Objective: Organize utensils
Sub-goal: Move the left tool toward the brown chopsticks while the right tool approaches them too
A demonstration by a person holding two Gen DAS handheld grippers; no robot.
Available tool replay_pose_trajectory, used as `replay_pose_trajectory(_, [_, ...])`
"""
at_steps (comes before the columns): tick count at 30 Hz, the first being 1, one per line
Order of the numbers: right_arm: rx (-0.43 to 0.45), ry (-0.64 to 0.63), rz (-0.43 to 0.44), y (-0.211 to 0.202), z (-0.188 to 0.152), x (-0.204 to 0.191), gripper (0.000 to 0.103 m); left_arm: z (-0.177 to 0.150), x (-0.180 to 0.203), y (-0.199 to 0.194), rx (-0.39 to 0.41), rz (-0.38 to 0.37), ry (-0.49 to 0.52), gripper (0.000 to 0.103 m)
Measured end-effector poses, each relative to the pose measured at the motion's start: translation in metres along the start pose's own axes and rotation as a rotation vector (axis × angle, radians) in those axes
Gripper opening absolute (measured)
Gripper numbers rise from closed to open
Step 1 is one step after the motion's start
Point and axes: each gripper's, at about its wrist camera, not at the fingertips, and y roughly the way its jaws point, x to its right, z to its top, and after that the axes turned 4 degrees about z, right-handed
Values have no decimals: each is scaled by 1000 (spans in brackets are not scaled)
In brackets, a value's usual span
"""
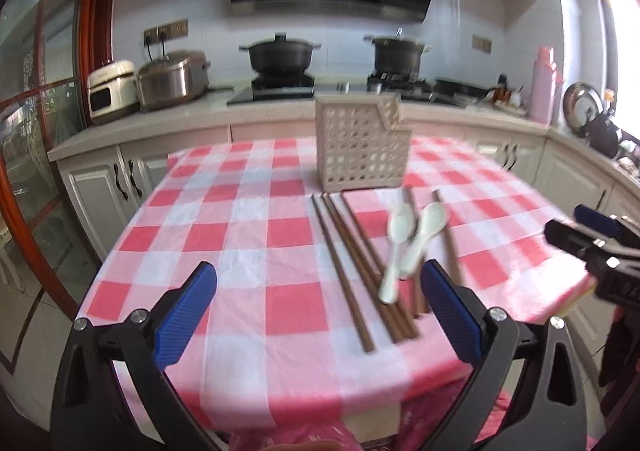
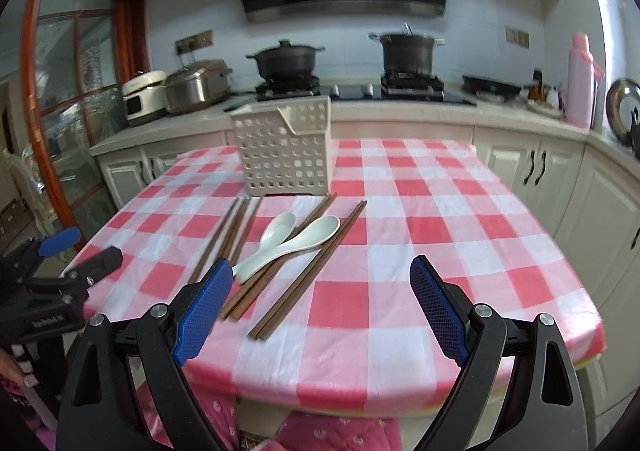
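We hold the left gripper (image 1: pixel 320 291) in the lower part of the left wrist view, its two blue-padded fingers (image 1: pixel 188 311) spread wide with nothing between them. We hold the right gripper (image 2: pixel 322 291) low in the right wrist view, its jaws likewise spread wide and holding nothing.

The table with the red-and-white checked plastic cloth (image 1: pixel 248 231) fills the middle of both views. The white perforated plastic utensil basket (image 1: pixel 362 145) stands upright near the table's far edge, above centre in the left wrist view and left of centre in the right wrist view (image 2: pixel 286 149).

The brown wooden chopsticks (image 1: pixel 344 267) lie flat on the cloth just in front of the basket, in loose groups: one group to the left, one beneath the spoons, and one to the right (image 2: pixel 312 263). The two white ceramic spoons (image 1: pixel 404 247) rest on the middle chopsticks with handles crossing, bowls toward the basket and handles toward us (image 2: pixel 292 241).

In the left wrist view the right gripper shows at the right edge (image 1: pixel 580 231); in the right wrist view the left gripper shows at the left edge (image 2: pixel 76 251).

Behind the table, two black cooking pots (image 2: pixel 286 57) sit on the stove, and a pink flask (image 2: pixel 580 79) stands at the upper right.
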Motion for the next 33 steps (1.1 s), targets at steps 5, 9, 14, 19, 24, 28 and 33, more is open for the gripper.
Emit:
replay_pose_trajectory(5, [-57, 47, 8, 42, 10, 8, 85, 16, -6, 58, -80, 3, -18, 98])
replay_pose_trajectory(9, [-88, 74, 4, 57, 12, 15, 85, 22, -6, 83, -111, -2, -17, 98])
replay_pose_trajectory(14, [-151, 105, -21, 84, 11, 28, 80, 18, -9, 110, -195, -18, -49, 98])
replay_pose_trajectory(19, [-216, 133, -66, 111, 13, 42, 64, 17, -13, 135, -255, -21, -71, 98])
replay_pose_trajectory(24, [-282, 156, -91, 140, 20, 50, 50, 25, -13, 155, -286, -1, -63, 98])
replay_pose_trajectory(28, [-344, 157, -95, 161, 22, 46, 42, 30, -10, 168, -303, 22, -59, 98])
replay_pose_trajectory(33, [-369, 156, -117, 171, 23, 40, 40, 32, -10, 179, -340, 14, -71, 98])
